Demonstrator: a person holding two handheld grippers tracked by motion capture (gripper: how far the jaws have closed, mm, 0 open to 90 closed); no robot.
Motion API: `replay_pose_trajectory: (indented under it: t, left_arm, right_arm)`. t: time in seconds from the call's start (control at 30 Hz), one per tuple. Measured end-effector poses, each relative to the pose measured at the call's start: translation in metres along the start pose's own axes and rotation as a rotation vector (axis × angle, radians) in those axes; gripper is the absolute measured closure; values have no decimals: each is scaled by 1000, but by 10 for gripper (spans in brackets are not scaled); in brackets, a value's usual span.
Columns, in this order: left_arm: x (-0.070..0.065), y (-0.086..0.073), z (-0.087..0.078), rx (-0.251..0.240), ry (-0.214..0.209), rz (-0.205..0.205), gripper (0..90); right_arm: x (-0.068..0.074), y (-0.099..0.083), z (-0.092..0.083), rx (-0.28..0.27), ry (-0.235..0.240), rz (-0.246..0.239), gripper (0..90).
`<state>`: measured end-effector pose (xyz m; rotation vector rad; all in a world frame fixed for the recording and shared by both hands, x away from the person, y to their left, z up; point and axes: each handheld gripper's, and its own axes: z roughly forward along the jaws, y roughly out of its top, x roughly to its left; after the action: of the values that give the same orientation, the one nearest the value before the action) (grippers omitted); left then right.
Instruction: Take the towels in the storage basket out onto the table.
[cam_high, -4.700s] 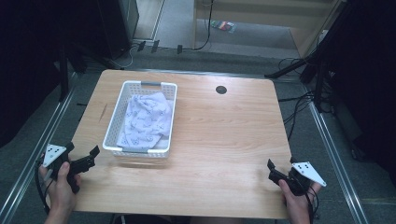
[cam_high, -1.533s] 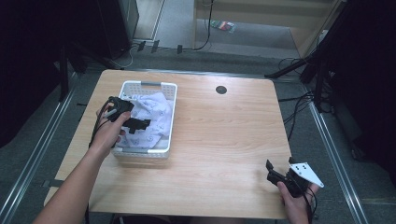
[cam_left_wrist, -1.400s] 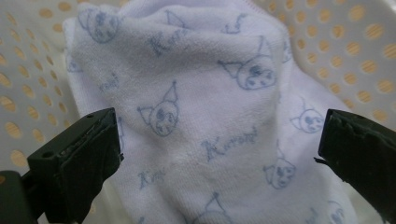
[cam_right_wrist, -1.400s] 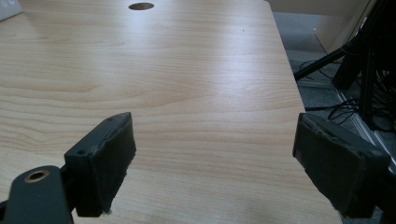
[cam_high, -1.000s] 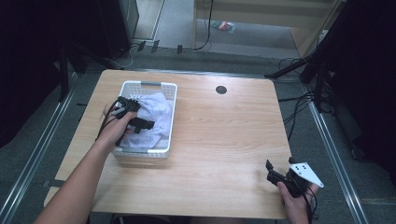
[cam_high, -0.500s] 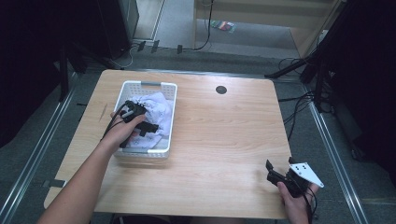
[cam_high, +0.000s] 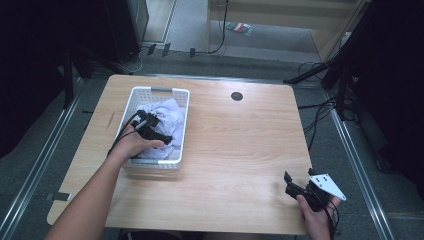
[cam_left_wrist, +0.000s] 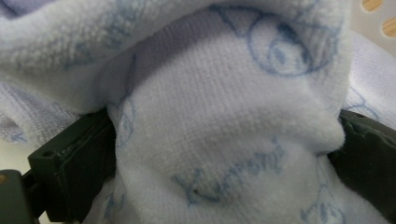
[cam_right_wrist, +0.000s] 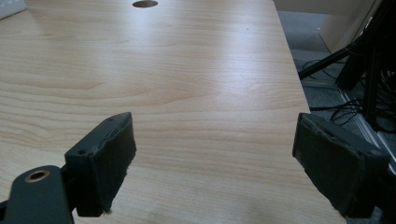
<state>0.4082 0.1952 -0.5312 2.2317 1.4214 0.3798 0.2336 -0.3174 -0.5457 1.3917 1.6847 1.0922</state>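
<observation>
Since the first frame my left arm has gone from the table's near-left corner out into the basket, and over the last half second it has settled a little lower in the cloth; my right hand has not shifted from the near-right corner.

From the high view, I see the white basket (cam_high: 181, 120) standing on the left half of the wooden table (cam_high: 240, 150), its long side running away from me. Inside it lies a crumpled pale lilac towel (cam_high: 167, 112), bunched toward the far and right parts of the basket. My left gripper (cam_high: 161, 136) is down inside the basket, buried in the towel, with my left hand (cam_high: 134, 145) over the near half. My right gripper (cam_high: 290, 184) rests at the near-right edge of the table, well apart from the basket, held in my right hand (cam_high: 315, 212). A round dark hole (cam_high: 237, 96) sits in the tabletop near the far edge.

In the left gripper view, a thick fold of the towel (cam_left_wrist: 219, 140) with pale blue printed figures and lettering sits between the two black jaws, which press on it from either side, so this gripper is clamped on the fabric. A bit of the basket wall (cam_left_wrist: 373, 18) shows at top right.

In the right gripper view, my right gripper (cam_right_wrist: 212, 158) has its jaws spread wide with nothing between them but bare table (cam_right_wrist: 187, 84).
</observation>
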Motion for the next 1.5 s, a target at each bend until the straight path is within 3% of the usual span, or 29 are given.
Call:
replay_pose_trajectory:
  t: [0.1, 0.27, 0.4, 0.6, 0.73, 1.13, 1.3, 1.5]
  left_arm:
    - [0, 2, -2, 7, -1, -5, 61]
    - [-1, 7, -10, 2, 12, -45, 447]
    - [-3, 9, -11, 12, 3, -47, 547]
    - [-4, 14, -16, 41, 14, -8, 602]
    - [0, 17, -25, 42, 10, -10, 615]
    - [7, 27, -55, -53, -40, -65, 614]
    - [10, 32, -72, -82, -27, -57, 613]
    - [9, 40, -92, -125, -22, -81, 610]
  right_arm:
    - [0, 0, 0, 3, 1, -3, 135]
    - [1, 0, 0, 2, 5, -4, 135]
    - [1, 0, 0, 0, 17, -8, 137]
    - [0, 0, 0, 2, 21, -7, 138]
    - [0, 0, 0, 4, 23, -6, 138]
    - [0, 0, 1, 6, 20, -8, 139]
    - [0, 0, 0, 5, 21, -6, 139]
    - [0, 0, 0, 4, 19, -5, 138]
